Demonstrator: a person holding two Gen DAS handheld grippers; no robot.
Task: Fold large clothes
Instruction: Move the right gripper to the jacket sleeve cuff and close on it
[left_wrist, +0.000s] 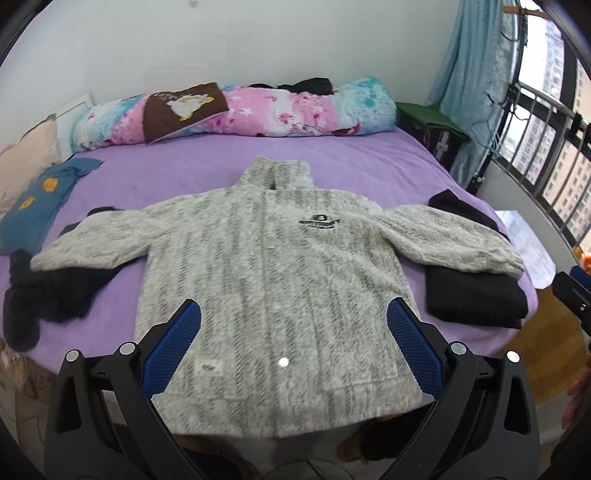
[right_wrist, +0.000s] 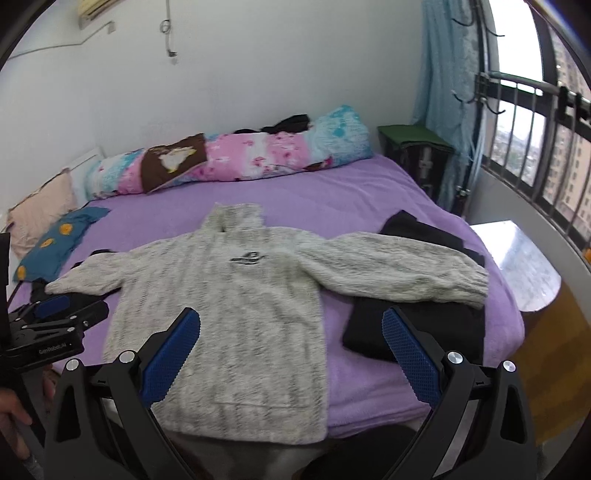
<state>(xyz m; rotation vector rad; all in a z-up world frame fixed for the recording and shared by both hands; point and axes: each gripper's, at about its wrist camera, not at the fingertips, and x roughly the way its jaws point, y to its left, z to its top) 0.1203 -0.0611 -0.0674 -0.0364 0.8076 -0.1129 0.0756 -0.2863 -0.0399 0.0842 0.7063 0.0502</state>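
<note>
Purple sheet (left_wrist: 332, 166) covers the bed, grey fleece jacket (left_wrist: 273, 280) spread flat, rolled floral quilt (left_wrist: 295, 107) against the white wall. Left claw (left_wrist: 291, 347) and right claw (right_wrist: 291, 350) both gape wide, holding nothing.

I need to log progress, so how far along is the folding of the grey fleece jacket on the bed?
Done: the grey fleece jacket lies spread flat, front up, sleeves out, on the purple bed; a folded black garment sits beside it, under its sleeve end. In hand: nothing; the left tool and right tool are both open above the jacket. Left: every fold of the jacket.
</note>
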